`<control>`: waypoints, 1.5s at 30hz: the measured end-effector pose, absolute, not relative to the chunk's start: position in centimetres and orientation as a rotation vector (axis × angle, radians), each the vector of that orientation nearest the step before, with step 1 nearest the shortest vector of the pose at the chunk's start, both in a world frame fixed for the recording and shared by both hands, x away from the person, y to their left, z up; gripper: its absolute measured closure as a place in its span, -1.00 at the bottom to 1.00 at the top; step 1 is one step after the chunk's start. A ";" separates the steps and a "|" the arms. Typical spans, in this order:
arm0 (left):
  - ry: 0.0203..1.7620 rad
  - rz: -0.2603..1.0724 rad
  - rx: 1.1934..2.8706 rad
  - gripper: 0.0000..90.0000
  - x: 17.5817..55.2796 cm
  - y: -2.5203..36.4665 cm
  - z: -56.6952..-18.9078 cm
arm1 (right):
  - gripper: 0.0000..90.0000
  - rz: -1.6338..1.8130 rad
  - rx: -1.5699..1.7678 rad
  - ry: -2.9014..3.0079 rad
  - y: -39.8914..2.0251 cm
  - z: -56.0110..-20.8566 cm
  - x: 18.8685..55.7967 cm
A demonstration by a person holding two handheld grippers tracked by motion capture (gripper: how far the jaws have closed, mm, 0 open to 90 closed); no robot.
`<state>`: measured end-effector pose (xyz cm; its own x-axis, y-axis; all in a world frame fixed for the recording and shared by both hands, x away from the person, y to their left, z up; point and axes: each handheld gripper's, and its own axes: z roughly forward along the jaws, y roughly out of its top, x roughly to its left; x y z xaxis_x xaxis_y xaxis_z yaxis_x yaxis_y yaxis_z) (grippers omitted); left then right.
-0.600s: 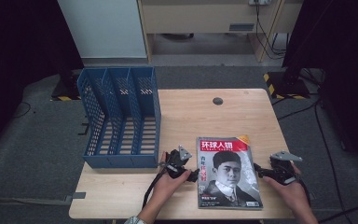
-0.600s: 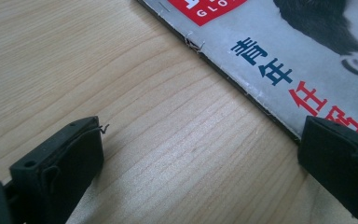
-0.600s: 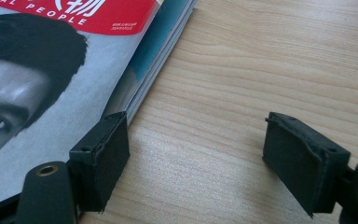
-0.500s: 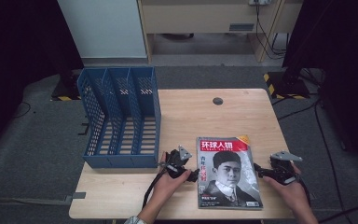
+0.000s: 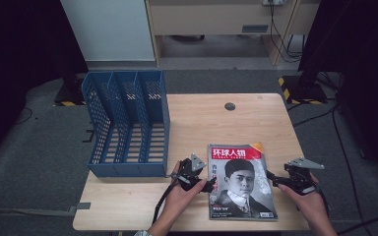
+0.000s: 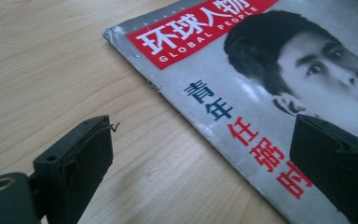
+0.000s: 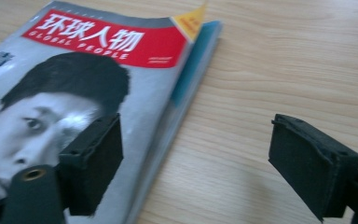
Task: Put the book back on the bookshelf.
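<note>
A magazine (image 5: 240,182) with a red title band and a black-and-white portrait lies flat near the table's front edge. My left gripper (image 5: 208,186) is open at its left edge: one jaw hovers over the cover (image 6: 261,70), the other over bare wood. My right gripper (image 5: 270,177) is open at the right edge, again with one jaw above the cover (image 7: 74,70) and the other above the table. Neither holds anything. The upper right corner of the cover (image 7: 190,18) curls up slightly.
A blue three-slot file rack (image 5: 128,123) lies on the table's left part, overhanging its left edge. A dark round cable hole (image 5: 230,106) sits at the back of the wooden table (image 5: 202,123). Dark cabinets and cables surround the table.
</note>
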<state>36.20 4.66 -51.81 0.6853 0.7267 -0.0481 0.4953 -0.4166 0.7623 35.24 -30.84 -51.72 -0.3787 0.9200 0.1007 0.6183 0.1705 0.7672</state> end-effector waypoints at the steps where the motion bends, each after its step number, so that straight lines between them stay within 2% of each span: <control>1: 0.935 0.372 2.102 -0.88 36.2 4.7 -51.8 | -0.63 1.060 1.456 2.066 -30.8 -51.7 35.2; 5: 0.909 0.344 2.100 -0.87 35.6 4.3 -51.8 | -0.79 1.091 1.420 2.138 -29.7 -51.8 35.1; 13: 0.876 0.344 2.128 -0.80 34.6 2.7 -51.8 | -0.53 1.076 1.367 2.251 -28.2 -52.4 34.9; 15: 0.865 0.323 2.139 -0.64 34.5 2.3 -52.0 | -0.49 1.065 1.364 2.275 -28.2 -52.6 35.0; 16: 0.856 0.321 2.145 -0.48 34.4 2.2 -52.1 | -0.48 1.062 1.367 2.279 -28.2 -52.7 35.0; 24: 0.810 0.378 2.207 -0.28 33.6 1.0 -52.8 | -0.40 1.041 1.342 2.301 -27.6 -52.9 34.9; 26: 0.807 0.374 2.204 -0.27 33.6 0.9 -52.9 | -0.25 1.042 1.321 2.284 -27.7 -52.7 34.8; 29: 0.811 0.370 2.193 -0.27 33.6 0.9 -53.0 | -0.19 1.053 1.327 2.274 -27.8 -52.5 34.6; 34: 0.813 0.384 2.184 -0.27 33.5 0.9 -53.1 | 0.06 1.121 1.302 2.212 -27.6 -51.4 33.9; 41: 0.803 0.386 2.173 -0.27 33.5 0.9 -53.3 | 0.09 1.256 1.343 2.185 -27.6 -51.0 33.3; 45: 0.807 0.393 2.166 -0.28 33.5 0.9 -53.3 | 0.01 1.246 1.363 2.197 -27.7 -51.5 33.5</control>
<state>33.47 0.87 -53.30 0.7506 0.6605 0.0170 0.4204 -0.4973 0.7589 33.47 -27.71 -51.54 -0.5205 0.8302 0.1998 0.5975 0.1869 0.7798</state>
